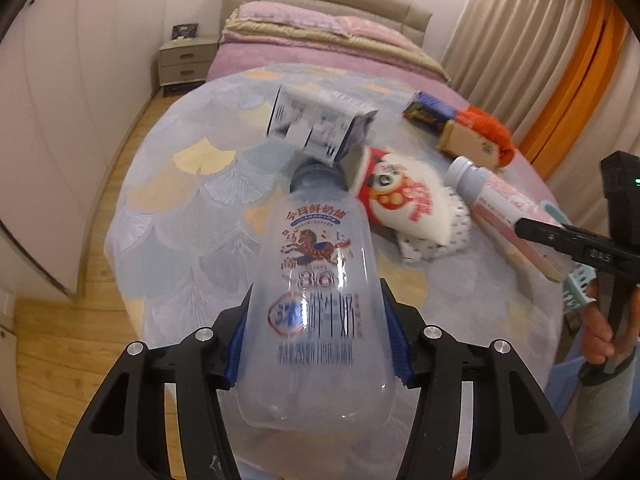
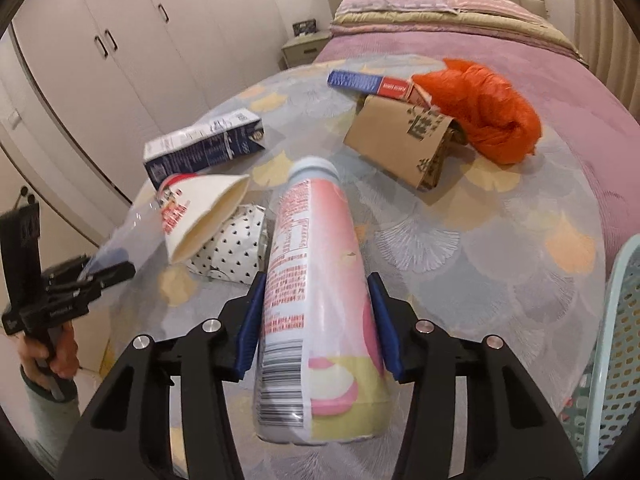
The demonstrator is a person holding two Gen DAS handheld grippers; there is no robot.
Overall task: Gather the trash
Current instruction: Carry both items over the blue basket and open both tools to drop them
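Note:
My left gripper (image 1: 316, 340) is shut on a clear plastic milk bottle (image 1: 316, 280) with a grey-blue cap, its blue pads pressing both sides of the body. The bottle points away from me over the patterned cloth (image 1: 180, 220). My right gripper (image 2: 316, 328) is shut on a pink and white bottle (image 2: 316, 280) with a pale cap, held the same way. Loose on the cloth lie a blue and white carton (image 2: 204, 148), a red and white paper cup (image 2: 200, 208), a dotted white bag (image 2: 232, 252) and a brown cardboard box (image 2: 400, 136).
An orange mesh bundle (image 2: 488, 116) and a blue and red box (image 2: 372, 82) lie behind the cardboard box. A pale teal perforated basket (image 2: 616, 360) stands at the right edge. Beyond are a pink bed (image 1: 320, 52), a nightstand (image 1: 184, 60) and white wardrobes (image 2: 160, 40).

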